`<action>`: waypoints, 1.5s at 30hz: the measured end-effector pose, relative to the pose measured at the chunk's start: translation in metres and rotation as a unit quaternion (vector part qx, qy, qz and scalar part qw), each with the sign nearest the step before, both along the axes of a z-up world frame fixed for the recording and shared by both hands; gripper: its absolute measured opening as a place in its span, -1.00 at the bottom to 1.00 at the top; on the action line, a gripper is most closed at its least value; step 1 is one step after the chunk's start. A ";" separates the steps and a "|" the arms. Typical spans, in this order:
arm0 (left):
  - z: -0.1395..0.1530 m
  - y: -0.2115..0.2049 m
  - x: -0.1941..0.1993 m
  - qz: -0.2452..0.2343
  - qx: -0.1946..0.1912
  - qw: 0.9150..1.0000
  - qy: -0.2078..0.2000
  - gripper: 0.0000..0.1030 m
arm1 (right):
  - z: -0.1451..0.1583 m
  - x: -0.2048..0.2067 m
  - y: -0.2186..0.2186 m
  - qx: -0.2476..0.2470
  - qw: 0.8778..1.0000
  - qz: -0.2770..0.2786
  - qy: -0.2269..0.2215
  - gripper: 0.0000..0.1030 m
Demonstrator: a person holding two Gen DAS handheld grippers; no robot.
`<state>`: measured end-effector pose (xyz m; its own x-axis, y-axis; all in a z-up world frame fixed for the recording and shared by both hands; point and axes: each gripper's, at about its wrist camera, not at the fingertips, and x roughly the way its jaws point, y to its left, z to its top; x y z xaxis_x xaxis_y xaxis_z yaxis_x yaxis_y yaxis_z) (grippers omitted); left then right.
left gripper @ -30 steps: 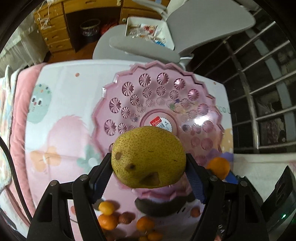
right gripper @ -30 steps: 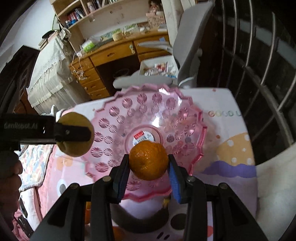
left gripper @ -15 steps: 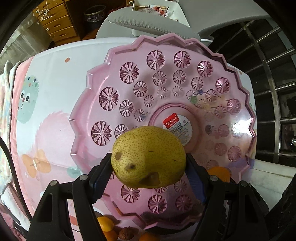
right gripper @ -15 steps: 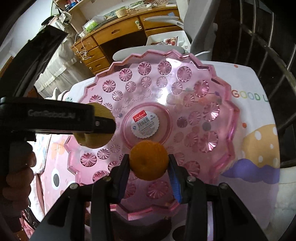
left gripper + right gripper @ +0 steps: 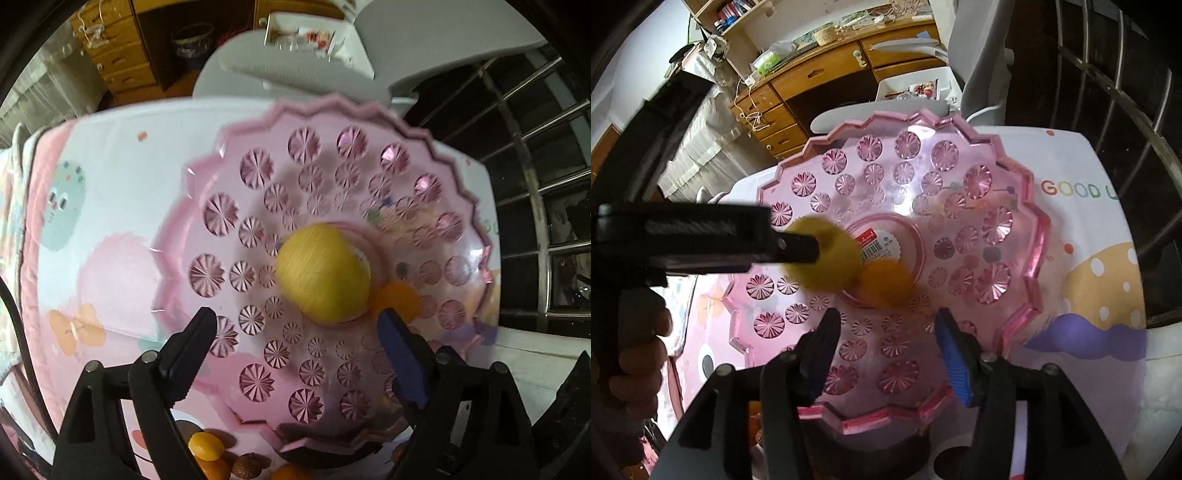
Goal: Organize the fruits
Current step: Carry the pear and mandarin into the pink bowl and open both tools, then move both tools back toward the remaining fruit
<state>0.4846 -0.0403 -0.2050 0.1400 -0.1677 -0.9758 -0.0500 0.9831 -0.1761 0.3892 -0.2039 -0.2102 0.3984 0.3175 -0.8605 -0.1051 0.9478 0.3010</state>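
A yellow pear [image 5: 323, 273] lies blurred near the middle of the pink scalloped bowl [image 5: 236, 206], with an orange mandarin [image 5: 400, 301] touching its right side. My left gripper [image 5: 295, 332] is open and empty just above the bowl's near half. In the right wrist view the pear [image 5: 831, 262] and the mandarin [image 5: 886, 284] sit side by side at the bowl's [image 5: 1008, 236] centre, both blurred. My right gripper [image 5: 886, 328] is open and empty just behind the mandarin. The left gripper's body [image 5: 701, 236] reaches in from the left.
The bowl stands on a cartoon-print cloth [image 5: 110, 177]. Several small oranges and a brown nut [image 5: 221, 458] lie on the cloth in front of the bowl. A grey office chair [image 5: 295, 62], a wooden desk [image 5: 820, 74] and metal window bars [image 5: 1108, 110] lie beyond.
Both grippers have opened. The pear has dropped from my left gripper and the mandarin from my right one into the bowl's centre; both are blurred with motion.
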 end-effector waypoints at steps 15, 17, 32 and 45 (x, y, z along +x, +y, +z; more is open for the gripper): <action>0.082 0.056 -0.069 0.039 -0.016 0.997 -0.068 0.70 | 0.052 -0.059 0.000 0.030 0.999 -0.024 -0.019 0.05; 0.088 0.065 -0.081 0.040 -0.016 0.997 -0.071 0.70 | 0.054 -0.069 0.000 0.029 0.999 -0.032 -0.016 0.05; 0.131 0.131 -0.194 -0.021 -0.035 0.993 -0.112 0.70 | 0.090 -0.178 0.031 0.032 0.992 -0.115 -0.045 0.05; 0.133 0.162 -0.254 -0.100 -0.032 0.987 -0.122 0.70 | 0.091 -0.256 0.070 0.024 0.984 -0.164 -0.060 0.05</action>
<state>0.2307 0.1213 -0.0717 0.3281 -0.2762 -0.9034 0.1951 0.9555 -0.2212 0.1334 -0.1338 -0.1190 0.5836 0.1939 -0.7885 0.1663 0.9220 0.3498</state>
